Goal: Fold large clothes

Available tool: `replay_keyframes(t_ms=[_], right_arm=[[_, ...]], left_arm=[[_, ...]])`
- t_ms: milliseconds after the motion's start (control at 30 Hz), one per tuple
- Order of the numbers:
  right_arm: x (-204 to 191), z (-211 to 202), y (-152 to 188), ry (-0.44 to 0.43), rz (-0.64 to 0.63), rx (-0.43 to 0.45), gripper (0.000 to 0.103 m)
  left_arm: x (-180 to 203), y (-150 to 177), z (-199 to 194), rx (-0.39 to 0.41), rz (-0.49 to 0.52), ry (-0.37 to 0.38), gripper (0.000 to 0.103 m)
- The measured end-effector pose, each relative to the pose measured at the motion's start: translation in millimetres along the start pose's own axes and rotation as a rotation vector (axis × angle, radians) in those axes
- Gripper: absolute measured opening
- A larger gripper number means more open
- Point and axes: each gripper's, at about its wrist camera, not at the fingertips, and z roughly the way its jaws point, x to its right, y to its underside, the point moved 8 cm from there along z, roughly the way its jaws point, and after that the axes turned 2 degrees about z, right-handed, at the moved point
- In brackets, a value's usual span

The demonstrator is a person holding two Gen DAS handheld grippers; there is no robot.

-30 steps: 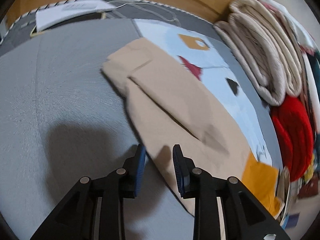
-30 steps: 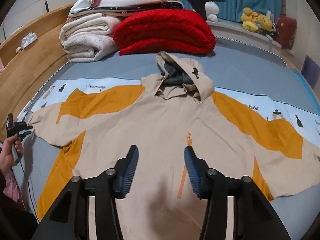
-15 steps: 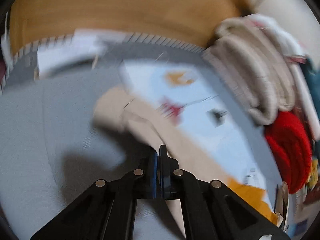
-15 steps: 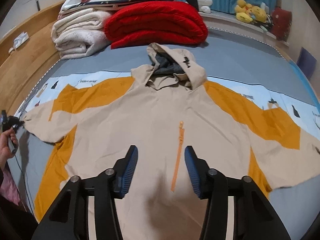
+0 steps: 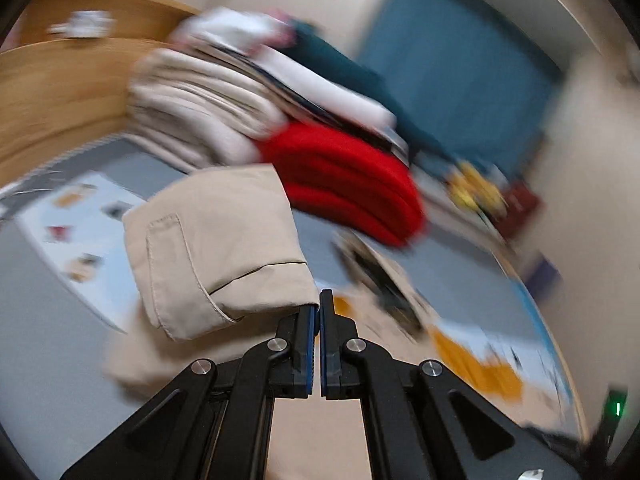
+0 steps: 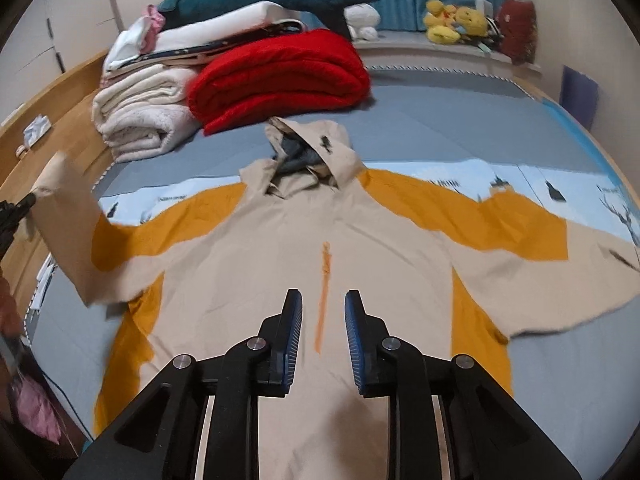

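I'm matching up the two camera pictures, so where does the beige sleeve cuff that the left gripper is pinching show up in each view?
Left wrist view: the sleeve cuff fills the centre-left, lifted, just above the shut left gripper.
Right wrist view: the same sleeve cuff hangs at the far left edge, raised off the bed, with the left gripper at its tip.
Shared landmark: the folded red blanket behind the jacket.

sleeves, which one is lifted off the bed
The left sleeve, pinched at its cuff by the shut left gripper and raised. The right sleeve lies flat on the bed.
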Motion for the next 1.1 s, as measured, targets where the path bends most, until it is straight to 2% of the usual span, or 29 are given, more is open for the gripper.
replay_keyframes(t_ms=[100,167,233,267,300,367,433,533,600,767,833,900,933,1100], right_arm=[[13,6,12,0.002,0.037,-0.040,0.029],[20,13,21,0.021,0.043,-0.058,0.029],[25,23,28,0.031,0.055,-0.083,0.029],[26,29,31,0.031,0.064,-0.100,0.029],[28,33,32,0.031,0.074,-0.112,0.029],[27,40,29,0.020,0.093,-0.120,0.029],[22,47,27,0.019,0.093,-0.118,0.029],[7,62,28,-0.008,0.083,-0.129,0.029],[-6,75,36,-0.049,0.096,-0.166,0.029],[-52,97,47,-0.139,0.027,-0.207,0.029],[-72,104,51,-0.160,-0.024,-0.217,0.030],[-94,112,58,-0.183,-0.096,-0.233,0.043],[-103,116,61,-0.183,-0.134,-0.237,0.046],[-146,138,83,-0.127,-0.374,-0.239,0.048]], left_arm=[[63,50,47,-0.144,0.067,0.128,0.000],[91,99,86,-0.346,0.083,0.179,0.001],[99,133,108,-0.500,0.096,0.191,0.003],[94,145,114,-0.553,0.091,0.168,0.003],[90,148,114,-0.572,0.074,0.169,0.003],[86,139,108,-0.560,0.035,0.201,0.007],[74,114,99,-0.497,0.025,0.207,0.022],[42,98,97,-0.446,0.038,0.114,0.024],[20,100,103,-0.484,-0.005,0.078,0.024],[-22,152,131,-0.728,-0.255,0.101,0.027],[-33,160,133,-0.758,-0.291,0.077,0.027],[-38,149,131,-0.735,-0.268,0.055,0.027],[-37,137,129,-0.707,-0.237,0.051,0.027],[-52,103,126,-0.602,-0.177,0.004,0.027]])
